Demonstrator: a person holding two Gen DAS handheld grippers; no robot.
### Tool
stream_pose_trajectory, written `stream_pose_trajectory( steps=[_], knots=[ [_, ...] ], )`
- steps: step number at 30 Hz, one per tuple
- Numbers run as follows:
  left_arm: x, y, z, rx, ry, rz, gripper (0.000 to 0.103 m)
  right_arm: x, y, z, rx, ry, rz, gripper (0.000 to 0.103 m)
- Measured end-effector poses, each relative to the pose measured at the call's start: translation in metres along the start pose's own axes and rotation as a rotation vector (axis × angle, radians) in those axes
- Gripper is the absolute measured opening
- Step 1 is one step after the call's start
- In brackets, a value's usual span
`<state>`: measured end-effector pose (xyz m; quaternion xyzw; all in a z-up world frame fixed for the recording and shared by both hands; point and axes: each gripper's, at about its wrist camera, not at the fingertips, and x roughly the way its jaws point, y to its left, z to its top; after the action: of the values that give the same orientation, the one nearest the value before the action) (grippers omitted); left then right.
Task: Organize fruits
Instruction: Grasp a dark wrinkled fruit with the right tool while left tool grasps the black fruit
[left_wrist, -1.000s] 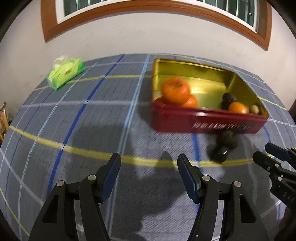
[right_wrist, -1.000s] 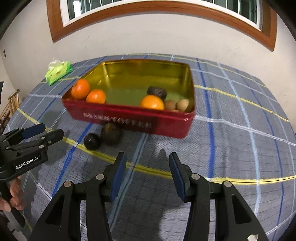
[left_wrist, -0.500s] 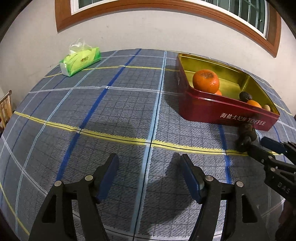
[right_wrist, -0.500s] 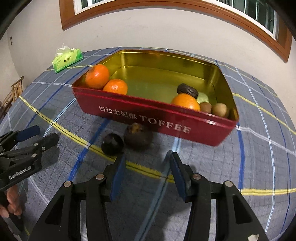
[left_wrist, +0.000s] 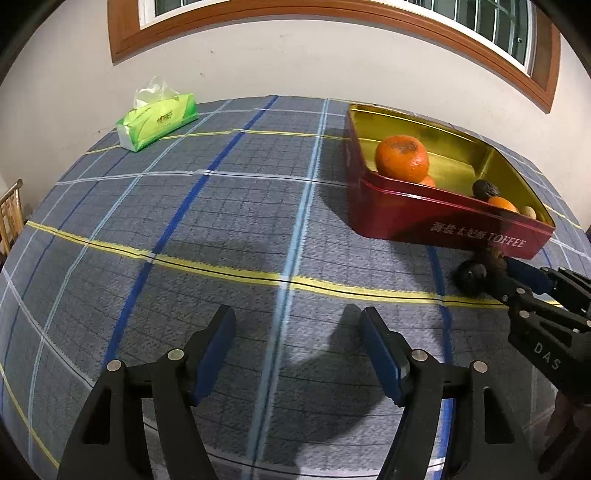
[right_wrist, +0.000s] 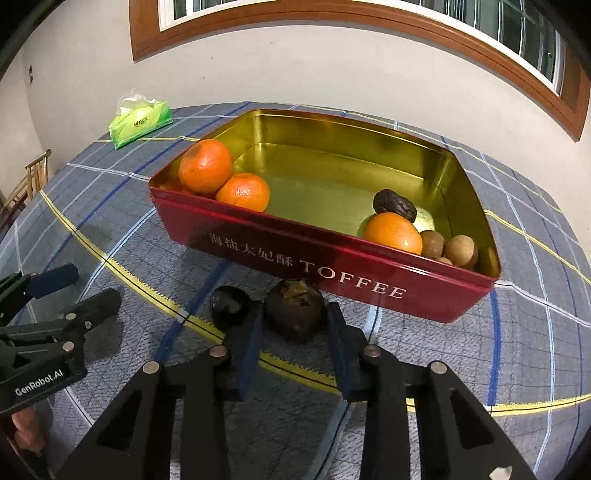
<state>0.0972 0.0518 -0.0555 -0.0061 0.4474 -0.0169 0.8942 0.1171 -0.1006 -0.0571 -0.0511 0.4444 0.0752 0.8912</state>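
Right tool (right_wrist: 293, 325): its jaws straddle a dark, wrinkled fruit (right_wrist: 295, 310) lying on the tabletop (right_wrist: 517, 332) and are closing on it; the blue pads sit at its two flanks, though firm contact cannot be confirmed. The fruit rests just in front of the red TOFFEE tin (right_wrist: 332, 266), close against its near wall, so the tool meets it low and from the open side. A smaller dark round fruit (right_wrist: 229, 306) lies just beside the left finger, outside the grasp. Inside the tin, two oranges (right_wrist: 205, 171) occupy the left corner; a third orange (right_wrist: 393, 232), a dark wrinkled fruit and small brown fruits (right_wrist: 460, 251) gather at the right corner, suggesting sorting by kind.

Left tool (left_wrist: 297, 350): released, nothing between its jaws, hanging over bare plaid cloth well apart from the tin, probably kept clear of the working side. A green tissue pack (left_wrist: 157, 122) sits at the far edge.
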Motion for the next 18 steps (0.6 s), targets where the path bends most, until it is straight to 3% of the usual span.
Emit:
stream_pose_trajectory(
  steps=[6,18],
  knots=[
    [-0.001,-0.022,0.003,0.032,-0.002,-0.04,0.07,-0.007,-0.013,-0.008,0.028,0.0,-0.015,0.031],
    [-0.003,-0.075,0.009,0.121,-0.014,-0.106,0.07,-0.018,-0.079,-0.024,0.13,0.012,-0.109,0.031]
  ],
)
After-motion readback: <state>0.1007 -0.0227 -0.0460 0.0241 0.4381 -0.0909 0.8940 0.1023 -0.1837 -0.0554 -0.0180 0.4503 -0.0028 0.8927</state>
